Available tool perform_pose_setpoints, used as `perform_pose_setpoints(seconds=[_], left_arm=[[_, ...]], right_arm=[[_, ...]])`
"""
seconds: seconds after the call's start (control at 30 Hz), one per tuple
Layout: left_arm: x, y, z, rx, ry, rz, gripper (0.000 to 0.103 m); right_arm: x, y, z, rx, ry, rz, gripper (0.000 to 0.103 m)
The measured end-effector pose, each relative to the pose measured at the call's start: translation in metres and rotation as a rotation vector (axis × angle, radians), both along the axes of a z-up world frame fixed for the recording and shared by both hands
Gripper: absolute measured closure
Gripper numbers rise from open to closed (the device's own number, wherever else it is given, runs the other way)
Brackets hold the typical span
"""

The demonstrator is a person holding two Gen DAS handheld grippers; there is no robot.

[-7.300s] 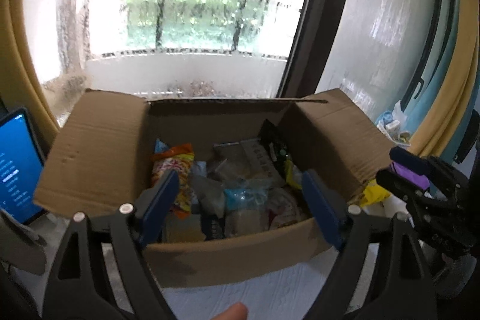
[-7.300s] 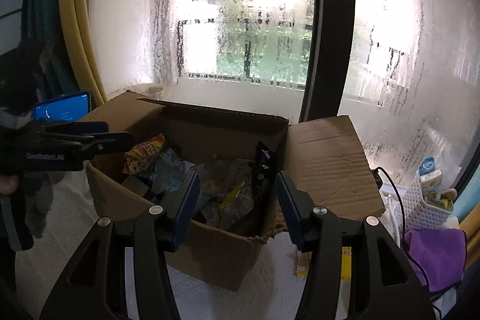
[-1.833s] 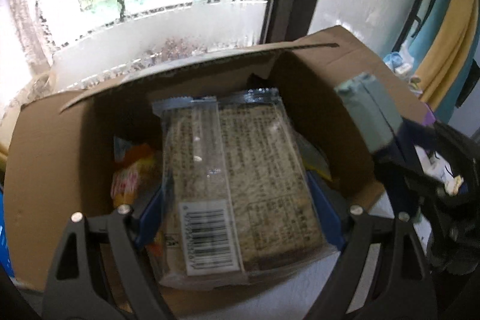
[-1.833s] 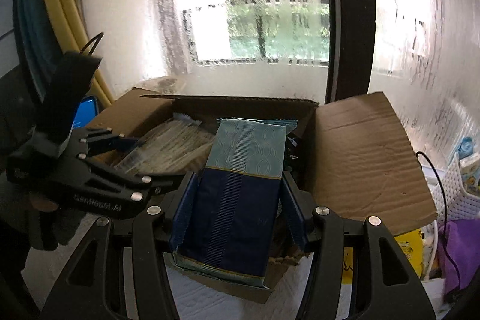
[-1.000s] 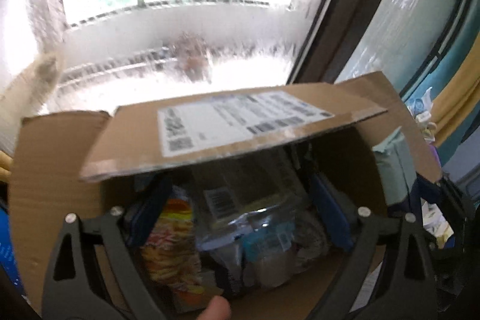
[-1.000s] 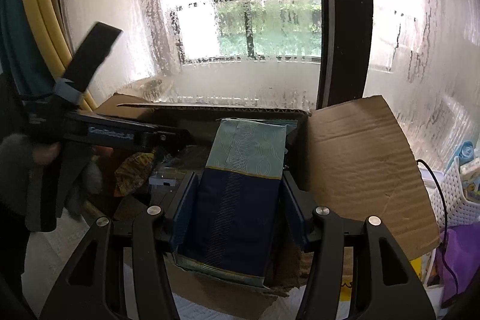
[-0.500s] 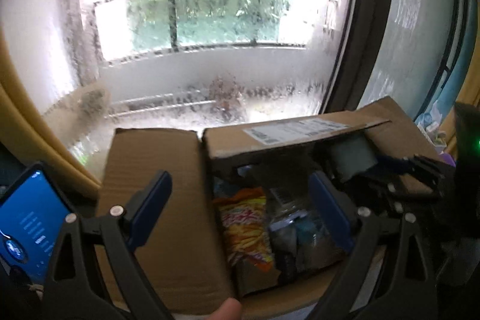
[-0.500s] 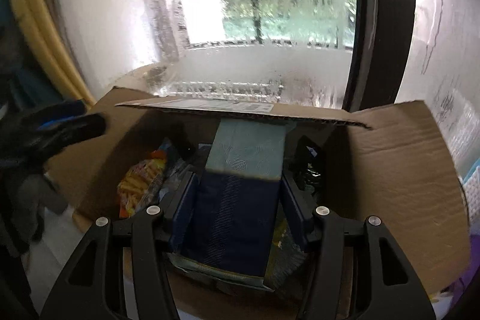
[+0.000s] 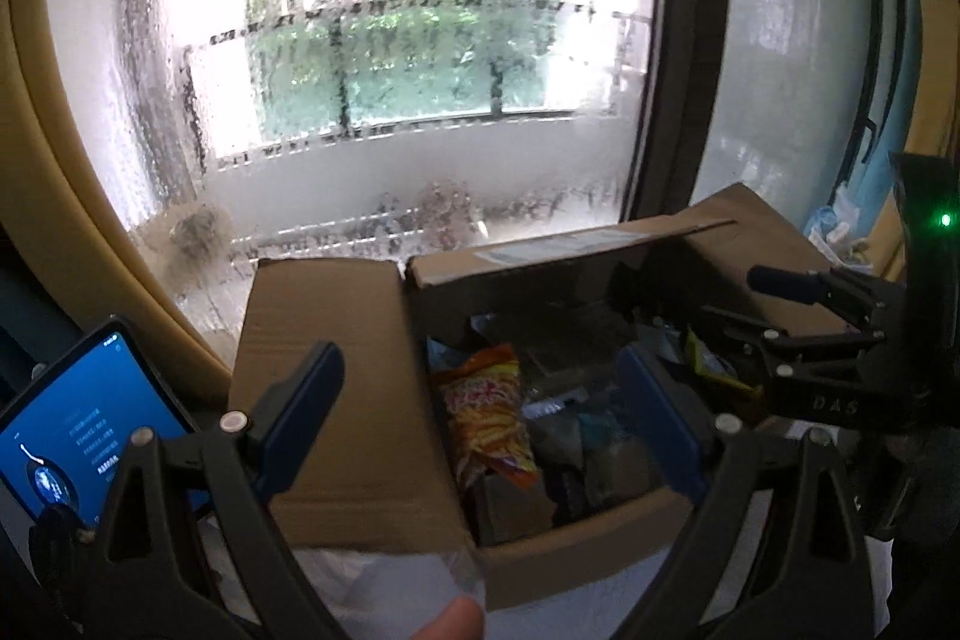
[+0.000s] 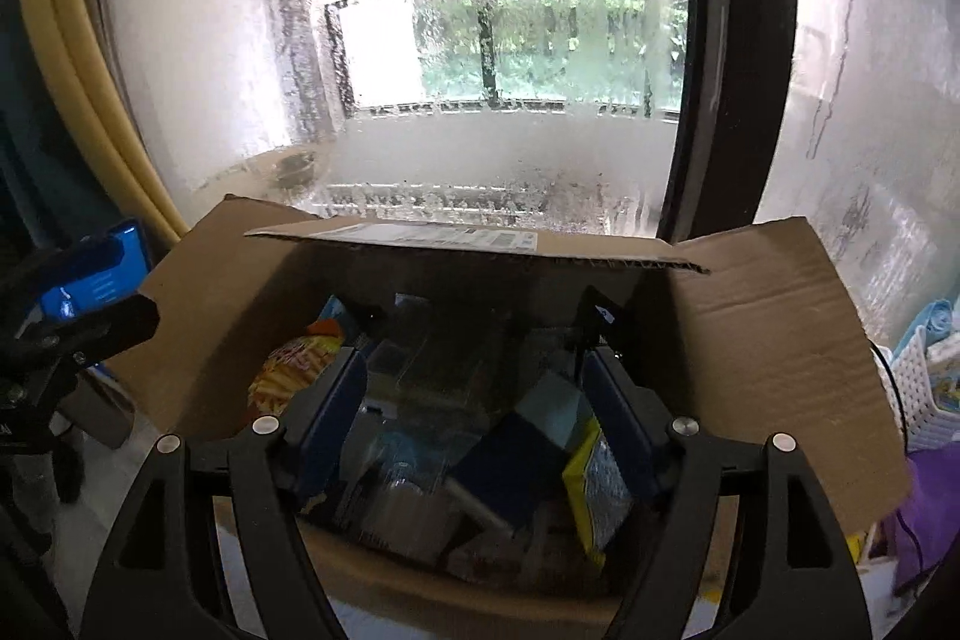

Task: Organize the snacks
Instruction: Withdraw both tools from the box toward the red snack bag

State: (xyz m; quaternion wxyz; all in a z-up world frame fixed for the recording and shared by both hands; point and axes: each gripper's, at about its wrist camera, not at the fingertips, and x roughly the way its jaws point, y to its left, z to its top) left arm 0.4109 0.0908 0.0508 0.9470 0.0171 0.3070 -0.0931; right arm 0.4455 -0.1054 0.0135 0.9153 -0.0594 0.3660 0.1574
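An open cardboard box (image 9: pixel 336 388) (image 10: pixel 774 340) holds several snack packets. An orange chip bag (image 9: pixel 489 418) (image 10: pixel 288 376) lies at its left side. A dark blue and teal packet (image 10: pixel 522 448) lies tilted among the snacks, beside a yellow packet (image 10: pixel 591 490). My left gripper (image 9: pixel 480 418) is open and empty, in front of the box's left flap. My right gripper (image 10: pixel 474 418) is open over the box, its fingers either side of the blue packet. The right gripper also shows in the left wrist view (image 9: pixel 798 316), over the box's right side.
A lit blue tablet (image 9: pixel 78 436) (image 10: pixel 96 280) stands left of the box. A white basket (image 10: pixel 924 388) and purple cloth (image 10: pixel 924 508) sit to the right. A wet window (image 9: pixel 420 70) rises right behind the box. The box's rear flap (image 10: pixel 456 241) leans over the opening.
My right gripper has opened and let the blue and teal packet drop into the box. My left gripper, which earlier released a clear wrapped packet into the box, has drawn back and left.
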Motion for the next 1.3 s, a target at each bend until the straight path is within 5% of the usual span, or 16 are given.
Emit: perform_pose_setpoints(seconds=[0.57, 1.3], left_arm=[[-0.097, -0.023, 0.013, 0.021, -0.078, -0.005, 0.009], [-0.221, -0.033, -0.007, -0.067, -0.159, -0.005, 0.009]], right_arm=[[-0.091, -0.012, 0.015, -0.002, -0.046, 0.037, 0.025], [-0.206, -0.04, 0.005, -0.006, -0.065, 0.053, 0.025]])
